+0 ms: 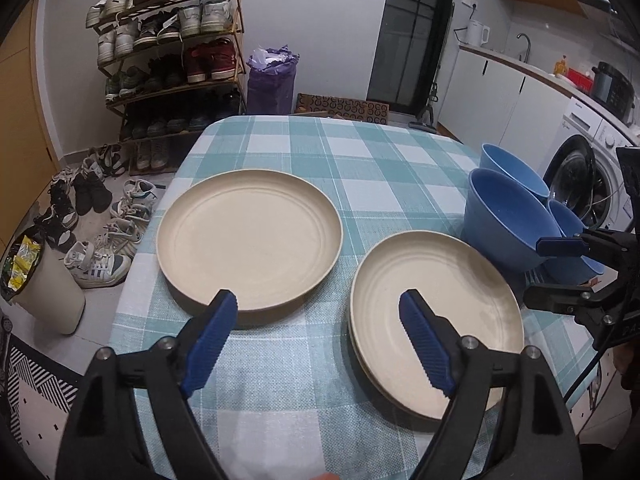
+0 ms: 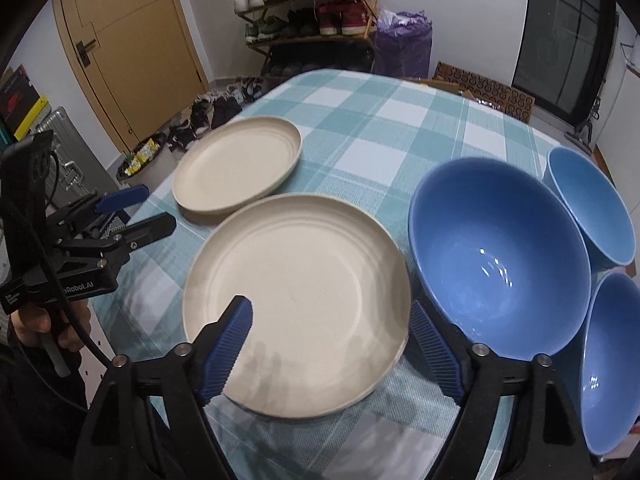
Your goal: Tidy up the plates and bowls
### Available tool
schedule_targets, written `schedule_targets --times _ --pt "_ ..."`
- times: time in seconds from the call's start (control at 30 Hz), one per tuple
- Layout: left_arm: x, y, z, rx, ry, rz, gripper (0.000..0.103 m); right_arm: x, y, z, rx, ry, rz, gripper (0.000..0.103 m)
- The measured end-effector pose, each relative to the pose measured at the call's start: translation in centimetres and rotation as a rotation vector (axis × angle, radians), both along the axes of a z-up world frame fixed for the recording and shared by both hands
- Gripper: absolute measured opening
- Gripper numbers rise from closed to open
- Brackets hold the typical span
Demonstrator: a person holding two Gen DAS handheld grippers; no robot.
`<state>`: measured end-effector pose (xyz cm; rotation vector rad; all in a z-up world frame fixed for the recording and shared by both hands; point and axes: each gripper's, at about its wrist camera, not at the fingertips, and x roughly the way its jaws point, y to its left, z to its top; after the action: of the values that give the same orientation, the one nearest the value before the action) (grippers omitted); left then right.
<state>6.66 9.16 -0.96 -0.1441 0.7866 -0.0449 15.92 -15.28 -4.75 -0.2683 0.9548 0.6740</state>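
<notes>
A single cream plate [image 1: 250, 238] [image 2: 240, 162] lies at the table's left. A stack of cream plates [image 1: 436, 320] [image 2: 300, 300] lies nearer, right of it. Three blue bowls stand at the right: a large one [image 1: 508, 224] [image 2: 496, 256], a far one [image 1: 512, 172] [image 2: 588, 208] and a near one [image 1: 568, 236] [image 2: 612, 360]. My left gripper [image 1: 318, 336] is open and empty above the cloth between the single plate and the stack. My right gripper [image 2: 330, 344] is open and empty over the near part of the stack; it also shows in the left wrist view [image 1: 560, 268].
The table has a teal checked cloth [image 1: 320, 152]. A shoe rack [image 1: 168, 60], loose shoes [image 1: 100, 236] and a bin [image 1: 44, 284] are on the floor at the left. A washing machine [image 1: 584, 184] and a counter [image 1: 540, 76] are at the right.
</notes>
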Motion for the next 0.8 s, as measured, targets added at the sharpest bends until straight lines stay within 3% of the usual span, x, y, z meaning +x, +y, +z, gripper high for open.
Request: schedule_targets --times 0.1,0.27,0.8 --pt "0.0 0.7 0.2 -0.009 -0.015 0.021 0.103 -0.3 0.4 0.8 0.002 -0.049 0.005 0.097" --pt "-0.2 1.9 0.8 -0.033 -0.048 0.048 0.103 0.0 0.8 1.6 0.041 -0.091 0.006 0.102" --pt "0.2 5.3 0.3 -0.034 -0.082 0.166 0.103 1.7 2.4 3.8 0.134 -0.126 0.0 0.102"
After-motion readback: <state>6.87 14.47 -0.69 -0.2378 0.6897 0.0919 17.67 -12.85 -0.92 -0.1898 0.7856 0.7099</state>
